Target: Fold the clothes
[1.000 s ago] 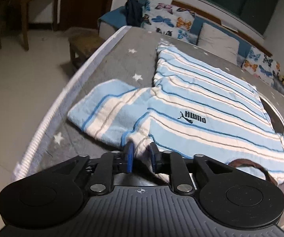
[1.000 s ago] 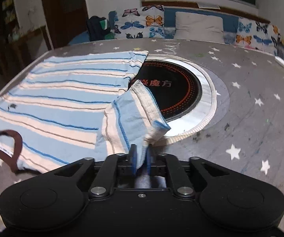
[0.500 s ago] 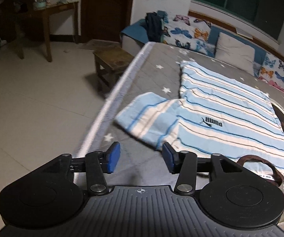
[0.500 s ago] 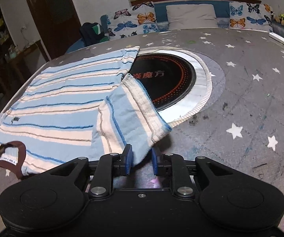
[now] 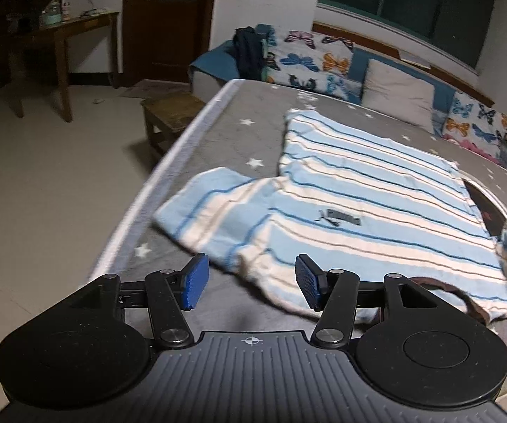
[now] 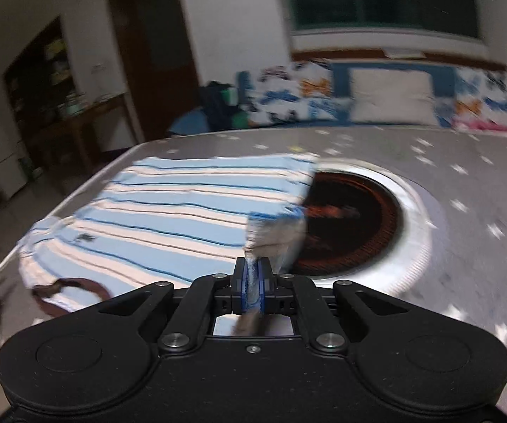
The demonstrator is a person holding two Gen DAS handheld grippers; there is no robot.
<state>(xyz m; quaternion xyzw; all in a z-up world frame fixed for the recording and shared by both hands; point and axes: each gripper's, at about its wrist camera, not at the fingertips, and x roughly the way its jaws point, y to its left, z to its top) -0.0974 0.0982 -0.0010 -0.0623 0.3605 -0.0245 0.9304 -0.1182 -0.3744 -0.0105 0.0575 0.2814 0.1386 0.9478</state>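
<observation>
So the light-blue and white striped short-sleeve shirt (image 5: 376, 204) is lying flat, front up, on the grey star-print table cover (image 5: 253, 123). Its long axis runs from the brown collar (image 5: 440, 287) at the near edge out to the hem at the far end. The right gripper (image 6: 252, 283) has its blue pads clamped on the right sleeve (image 6: 274, 232), lifted off the cloth, with the shirt body off to its left. The left gripper (image 5: 249, 282) is wide open, holding nothing, and the left sleeve (image 5: 211, 208) sits just ahead of it, so that's the nearer grab, I'd say. The chest logo looks like Puma, though it's blurred. The round black hob (image 6: 355, 222) has red writing I can't read.
</observation>
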